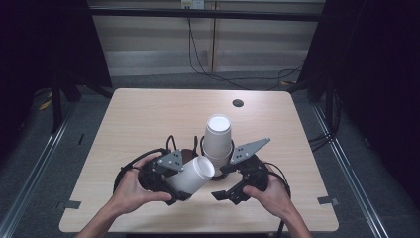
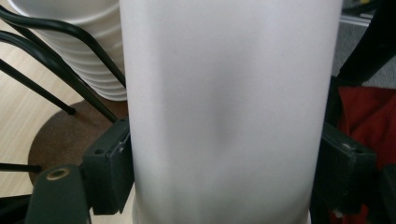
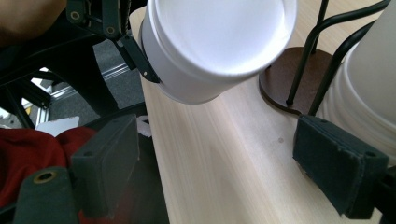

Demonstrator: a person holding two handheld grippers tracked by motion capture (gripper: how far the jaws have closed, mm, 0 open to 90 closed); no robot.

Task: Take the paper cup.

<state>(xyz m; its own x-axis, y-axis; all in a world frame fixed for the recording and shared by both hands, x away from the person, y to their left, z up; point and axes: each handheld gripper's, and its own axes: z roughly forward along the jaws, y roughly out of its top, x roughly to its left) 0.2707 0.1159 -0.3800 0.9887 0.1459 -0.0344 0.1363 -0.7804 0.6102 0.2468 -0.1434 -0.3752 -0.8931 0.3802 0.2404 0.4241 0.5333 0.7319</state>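
**One cup held on its side beside the stack**

We saw the left gripper clamped around a single white paper cup, its two black pads pressed against the cup's wall on either side. The cup lay tilted nearly on its side, above the tabletop, with its closed base end pointing toward two o'clock in the high view. In the left gripper view the cup's wall showed a shallow dent between the pads.

Just at one o'clock from that cup stood a stack of white cups, upside down, in a black wire holder on a round brown base. The held cup's end came close to the stack; we could not tell whether they touched.

The right gripper sat at five o'clock from the stack, low over the tabletop, its jaws spread wide with nothing between them. In the right gripper view one pad sat just beside the lower rims of the stack, and we could not tell if it made contact. The other pad hung past the near edge of the tabletop, over something red.
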